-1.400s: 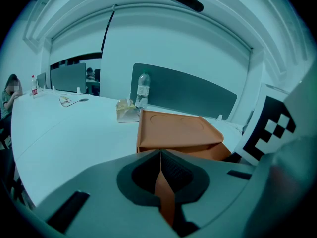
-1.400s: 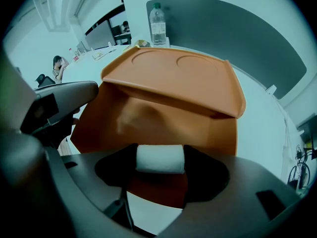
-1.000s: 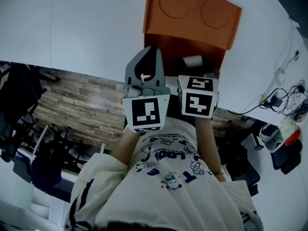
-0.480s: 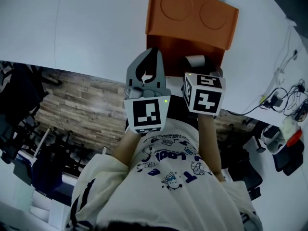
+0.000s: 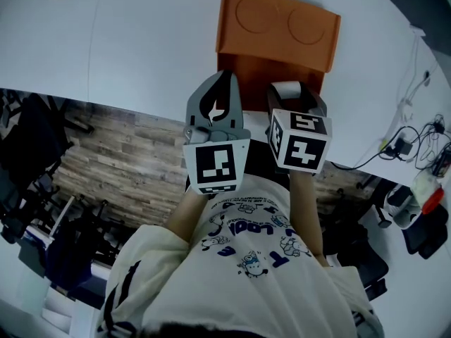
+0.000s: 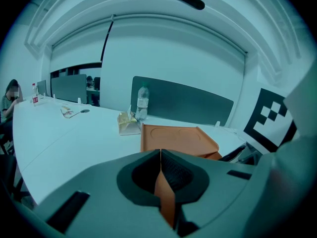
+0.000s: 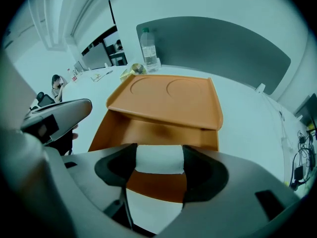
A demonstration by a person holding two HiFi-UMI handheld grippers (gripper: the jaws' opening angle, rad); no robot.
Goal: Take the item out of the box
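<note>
The left tool shows in the head view reaching forward to the near left corner of the orange box, whose lid stands open on the white desk. Beside it, the right tool holds a white cylindrical item over the near side of the box. In the left gripper view, the left tool has its jaws pressed together, and a thin orange edge is pinched between them. This appears to be a wall of the box, so this tool is judged to be steadying it. A water bottle stands on the desk beyond. In the right gripper view, the right tool has its jaws partly closed onto the two sides of the white cylindrical item, with the open cavity of the box behind and below it. The step in hand looks like the lift-out itself: the item is gripped and raised, but not yet clear of the box. The next move calls for drawing it up and back over the near wall without knocking it, keeping the box held, and then setting it on bare desk.
</note>
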